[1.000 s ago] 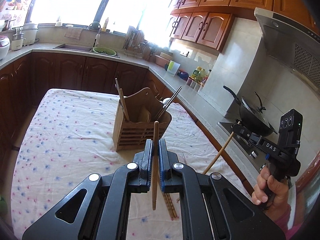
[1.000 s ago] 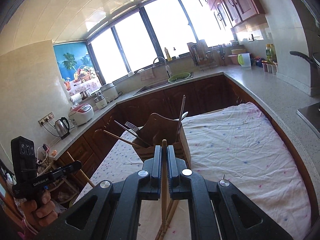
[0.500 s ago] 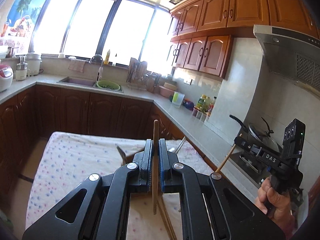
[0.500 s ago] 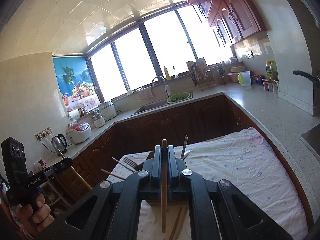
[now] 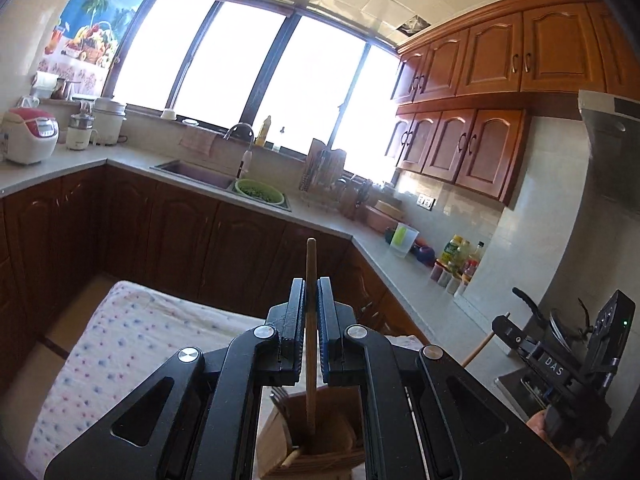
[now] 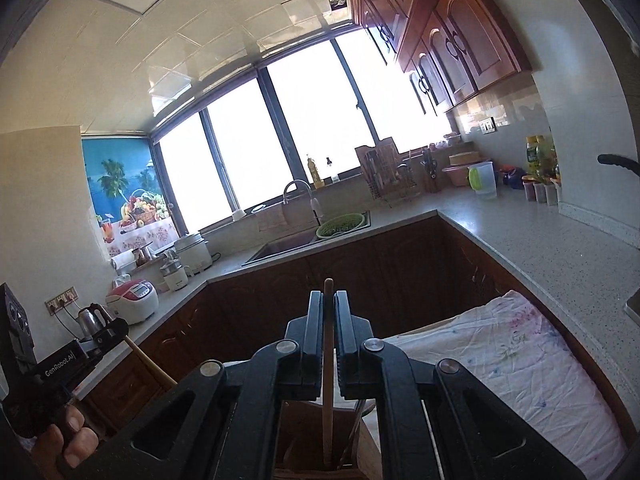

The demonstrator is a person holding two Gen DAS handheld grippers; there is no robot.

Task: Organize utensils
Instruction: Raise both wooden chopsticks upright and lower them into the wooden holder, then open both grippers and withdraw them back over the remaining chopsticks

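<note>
Here, chopstick gripped, holder below

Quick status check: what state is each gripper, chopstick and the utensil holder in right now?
Left gripper: shut on a wooden chopstick, held upright.
Right gripper: shut on a second wooden chopstick, upright.
Slatted wooden utensil holder: standing on the floral-cloth table, below both chopstick tips, with a fork already inside.
Chopsticks: not yet released.
</note>
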